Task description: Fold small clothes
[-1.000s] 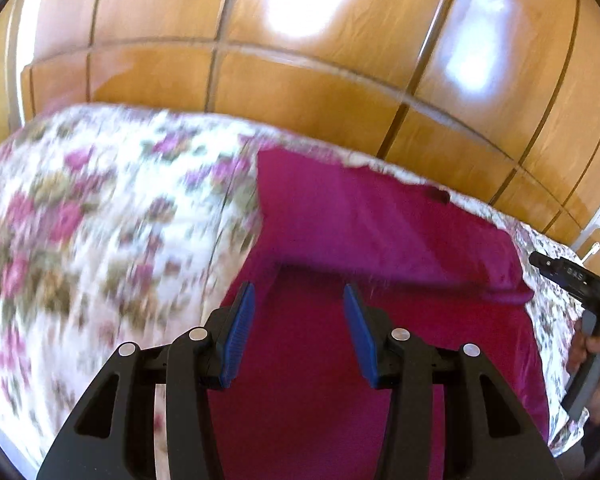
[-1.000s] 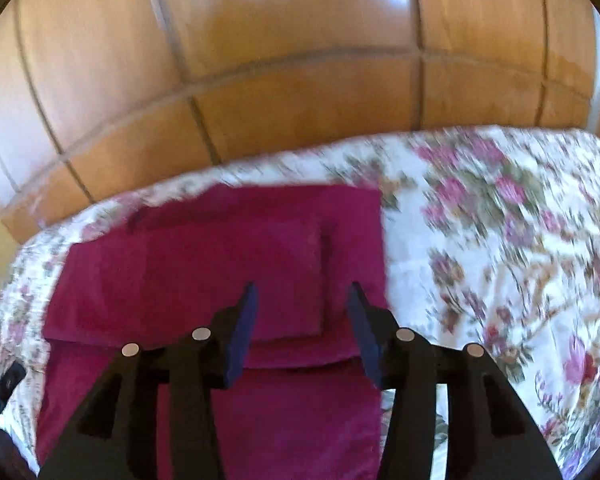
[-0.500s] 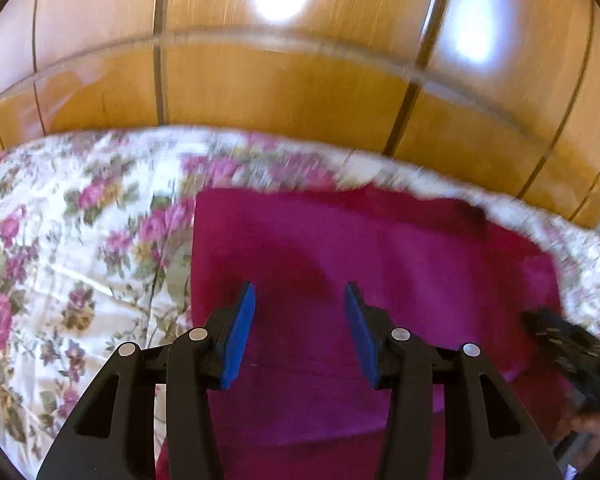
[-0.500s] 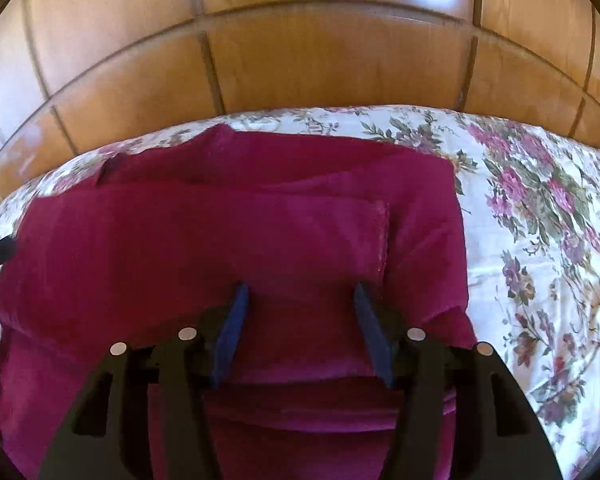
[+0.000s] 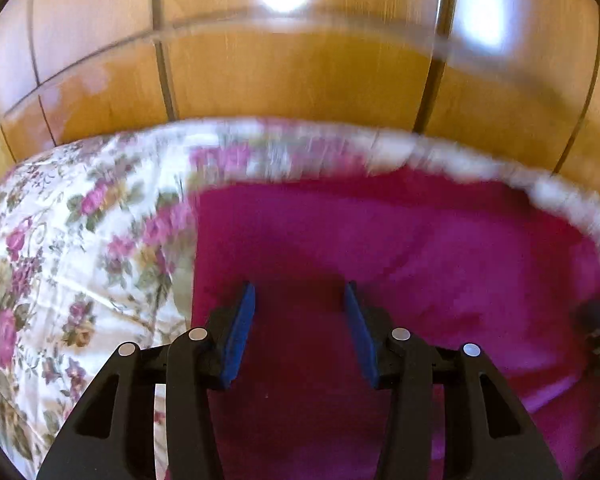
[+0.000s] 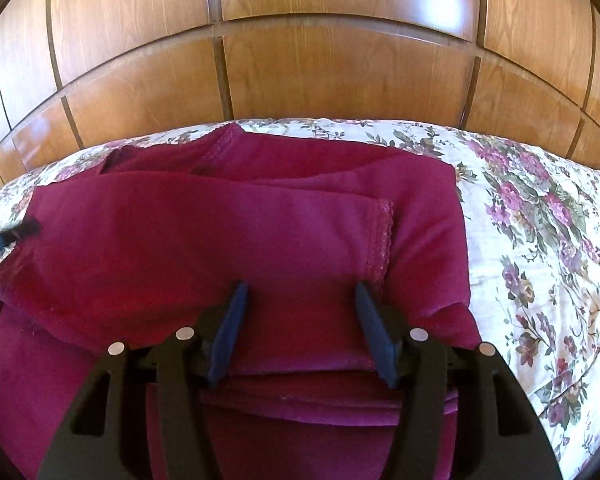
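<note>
A magenta garment (image 6: 228, 236) lies partly folded on the floral bedspread, with a sleeve folded across its body and a lace-trimmed cuff (image 6: 382, 236) at the right. It also fills the left wrist view (image 5: 400, 264), which is blurred. My right gripper (image 6: 300, 300) is open and empty, low over the garment's near fold. My left gripper (image 5: 299, 300) is open and empty, over the garment's left part. The left gripper's tip (image 6: 8, 236) shows at the far left edge of the right wrist view.
The floral bedspread (image 6: 540, 220) extends right of the garment and left of it in the left wrist view (image 5: 68, 248). Wooden wardrobe panels (image 6: 340, 68) stand close behind the bed's far edge.
Both grippers have moved forward and down, closer to the garment. The left view has swung right so the garment fills more of it. Both stay open.
</note>
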Demonstrator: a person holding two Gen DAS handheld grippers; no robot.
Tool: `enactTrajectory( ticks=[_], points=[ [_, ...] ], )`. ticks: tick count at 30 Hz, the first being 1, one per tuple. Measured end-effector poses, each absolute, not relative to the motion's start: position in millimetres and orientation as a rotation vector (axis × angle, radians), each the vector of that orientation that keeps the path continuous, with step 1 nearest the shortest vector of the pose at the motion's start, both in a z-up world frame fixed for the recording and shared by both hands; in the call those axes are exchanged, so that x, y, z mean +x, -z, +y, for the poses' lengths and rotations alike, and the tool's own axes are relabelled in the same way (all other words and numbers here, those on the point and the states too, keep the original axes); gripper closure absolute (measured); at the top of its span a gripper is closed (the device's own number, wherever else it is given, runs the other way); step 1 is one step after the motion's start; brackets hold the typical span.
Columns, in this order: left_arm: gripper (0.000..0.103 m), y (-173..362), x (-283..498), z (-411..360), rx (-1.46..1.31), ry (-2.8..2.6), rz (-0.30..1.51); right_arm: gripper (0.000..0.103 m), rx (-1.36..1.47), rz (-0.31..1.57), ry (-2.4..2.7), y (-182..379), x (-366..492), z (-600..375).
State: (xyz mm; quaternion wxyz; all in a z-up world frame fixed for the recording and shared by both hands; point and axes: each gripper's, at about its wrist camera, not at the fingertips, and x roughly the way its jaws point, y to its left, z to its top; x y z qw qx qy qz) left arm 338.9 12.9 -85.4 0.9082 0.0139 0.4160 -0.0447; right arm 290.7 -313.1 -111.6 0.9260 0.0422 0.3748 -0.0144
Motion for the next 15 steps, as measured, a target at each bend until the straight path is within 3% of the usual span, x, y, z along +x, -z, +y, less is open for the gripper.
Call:
enactTrajectory(
  ticks=[8, 10, 15],
  points=[
    [0.055, 54.2, 306.7, 22.0, -0.047, 0.111, 0.807, 0.045, 0.085, 0.768, 0.03, 111.4, 290.6, -312.6],
    [0.043, 39.6, 285.5, 23.7, -0.06, 0.119, 0.766, 0.045, 0.084, 0.768, 0.029, 111.1, 290.4, -312.4],
    [0.042, 11.7, 231.3, 27.7, -0.058, 0.129, 0.686, 0.043, 0.061, 0.777, 0.039, 108.5, 291.5, -309.2]
  ],
)
